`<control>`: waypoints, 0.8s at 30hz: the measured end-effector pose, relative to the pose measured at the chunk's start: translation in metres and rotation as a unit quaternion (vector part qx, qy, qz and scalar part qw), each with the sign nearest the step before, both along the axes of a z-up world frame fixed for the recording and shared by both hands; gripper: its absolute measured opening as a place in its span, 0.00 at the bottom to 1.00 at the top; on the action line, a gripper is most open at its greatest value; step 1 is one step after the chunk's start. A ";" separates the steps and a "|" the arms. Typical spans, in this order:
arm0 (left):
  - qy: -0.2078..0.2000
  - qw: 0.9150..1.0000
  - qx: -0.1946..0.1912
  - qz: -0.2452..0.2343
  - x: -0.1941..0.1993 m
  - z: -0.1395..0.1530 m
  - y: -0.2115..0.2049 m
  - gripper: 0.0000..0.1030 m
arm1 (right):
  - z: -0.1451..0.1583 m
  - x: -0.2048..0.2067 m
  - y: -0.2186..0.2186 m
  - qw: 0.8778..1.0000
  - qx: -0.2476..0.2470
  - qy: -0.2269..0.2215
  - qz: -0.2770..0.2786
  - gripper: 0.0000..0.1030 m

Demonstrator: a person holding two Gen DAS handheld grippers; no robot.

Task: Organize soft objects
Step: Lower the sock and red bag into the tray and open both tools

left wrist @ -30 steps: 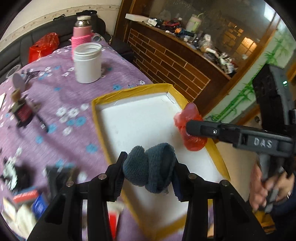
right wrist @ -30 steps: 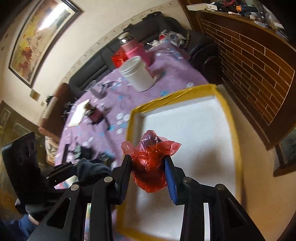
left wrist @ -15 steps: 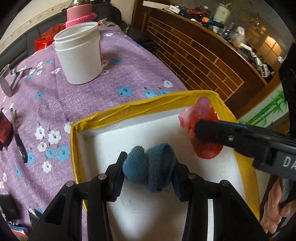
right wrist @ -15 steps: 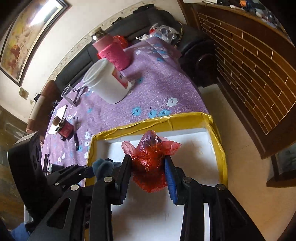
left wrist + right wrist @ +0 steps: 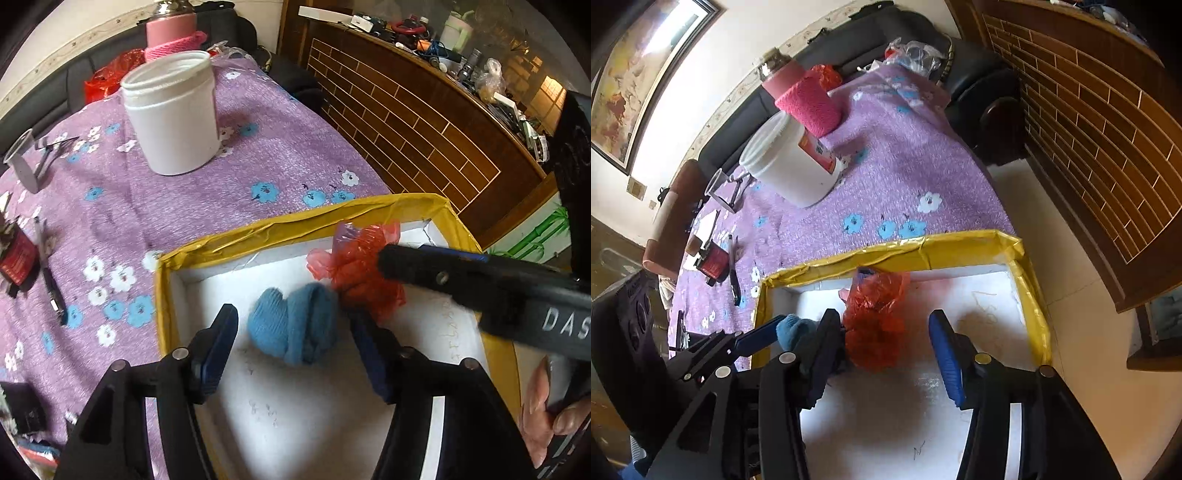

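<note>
A rolled blue sock [image 5: 295, 326] lies on the white floor of the yellow-rimmed foam box [image 5: 295, 225], between the opening jaws of my left gripper [image 5: 295, 345]; neither pad presses on it. Right beside it sits a crumpled red plastic bag [image 5: 360, 280]. In the right wrist view the red bag [image 5: 875, 325] rests between the opening jaws of my right gripper [image 5: 884, 343], leaning toward the left pad and clear of the right one. The blue sock [image 5: 792, 330] shows to its left.
On the purple flowered tablecloth [image 5: 240, 173] beyond the box stand a white jar [image 5: 173, 114] and a pink flask [image 5: 170, 33]. A pen [image 5: 51, 284] and small items lie at the left. A brick-patterned wooden counter [image 5: 424, 129] runs along the right. A hand [image 5: 543, 413] holds the right gripper.
Both grippers came down into the far end of the box. Their jaws have parted, and the sock and the red bag now rest on the box floor.
</note>
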State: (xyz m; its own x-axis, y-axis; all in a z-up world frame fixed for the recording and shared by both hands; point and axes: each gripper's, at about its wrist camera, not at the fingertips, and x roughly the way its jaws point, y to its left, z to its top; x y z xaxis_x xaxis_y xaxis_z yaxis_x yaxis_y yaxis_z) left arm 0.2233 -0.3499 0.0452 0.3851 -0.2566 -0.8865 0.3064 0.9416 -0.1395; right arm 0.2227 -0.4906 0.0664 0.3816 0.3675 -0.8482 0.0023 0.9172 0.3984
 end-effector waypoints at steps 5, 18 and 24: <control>-0.006 0.999 -0.028 0.028 -0.023 0.024 0.020 0.60 | 0.031 -0.023 0.002 0.999 0.018 -0.042 0.008 0.58; -0.030 0.994 -0.049 0.090 -0.140 0.072 0.108 0.61 | 0.060 -0.089 0.094 0.989 0.082 -0.058 0.108 0.59; -0.044 0.990 -0.059 0.121 -0.189 0.073 0.187 0.61 | 0.061 -0.133 0.137 0.987 0.074 -0.055 0.135 0.59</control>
